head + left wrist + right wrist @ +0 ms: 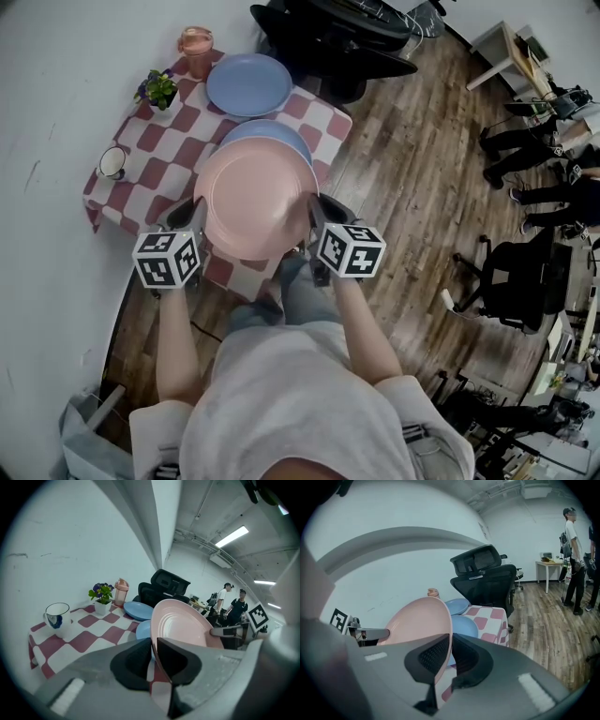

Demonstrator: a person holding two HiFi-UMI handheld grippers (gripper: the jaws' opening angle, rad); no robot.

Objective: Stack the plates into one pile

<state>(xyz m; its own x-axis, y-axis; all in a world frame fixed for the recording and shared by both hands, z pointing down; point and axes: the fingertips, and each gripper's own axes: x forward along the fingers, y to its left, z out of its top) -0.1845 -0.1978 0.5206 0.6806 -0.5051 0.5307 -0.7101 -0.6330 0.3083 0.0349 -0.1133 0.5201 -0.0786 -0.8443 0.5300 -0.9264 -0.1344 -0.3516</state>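
txt: none legible | labels/brands: none | nos./signs: none

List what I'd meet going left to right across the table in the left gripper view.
white mug → potted plant → pink bottle → far blue plate → pink plate, lifted above the table

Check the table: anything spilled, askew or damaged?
Nothing stands out. The pink plate is gripped at opposite rims by the left gripper and right gripper, over a blue plate; mug, plant and bottle stand upright.
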